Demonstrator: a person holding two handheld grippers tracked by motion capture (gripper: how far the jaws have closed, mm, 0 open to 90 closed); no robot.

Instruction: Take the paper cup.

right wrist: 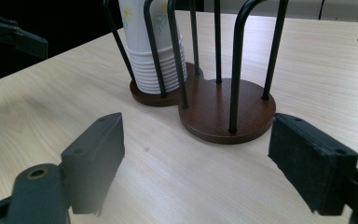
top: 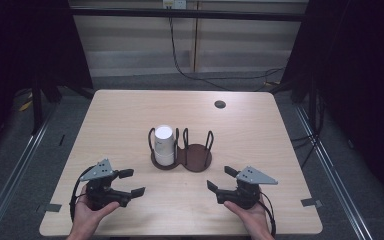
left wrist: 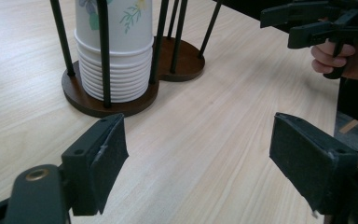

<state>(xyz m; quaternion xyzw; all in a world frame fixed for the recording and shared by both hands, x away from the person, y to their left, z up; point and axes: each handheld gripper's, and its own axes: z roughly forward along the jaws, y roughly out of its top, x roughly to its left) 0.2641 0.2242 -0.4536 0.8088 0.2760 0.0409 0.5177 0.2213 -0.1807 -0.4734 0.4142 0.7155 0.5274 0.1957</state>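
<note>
Spreading across most of the high view, the pale wooden table (top: pixel 130 115) loses its near edge at the bottom of the frame, along with the person's forearms. A small dark round hole (top: pixel 220 104) sits near its far right corner.

At the table's middle stands a dark wooden cup holder (top: pixel 196 159) with two round bases joined side by side and thin black upright rods. Its left bay holds a stack of white paper cups (top: pixel 163 145), upside down; the right bay has none. In the two gripper views the top of the stack is cut off, so just part of a printed leaf-and-flower pattern shows — no writing can be read.

The left gripper (top: pixel 131 182) rests low over the near left of the table, held in the left hand (top: pixel 87 212), jaws wide apart and gripping nothing. The right gripper (top: pixel 220 178) mirrors it at the near right, held in the right hand (top: pixel 250 212), jaws also spread and empty. Both point inward toward the holder, well apart from it.
</note>
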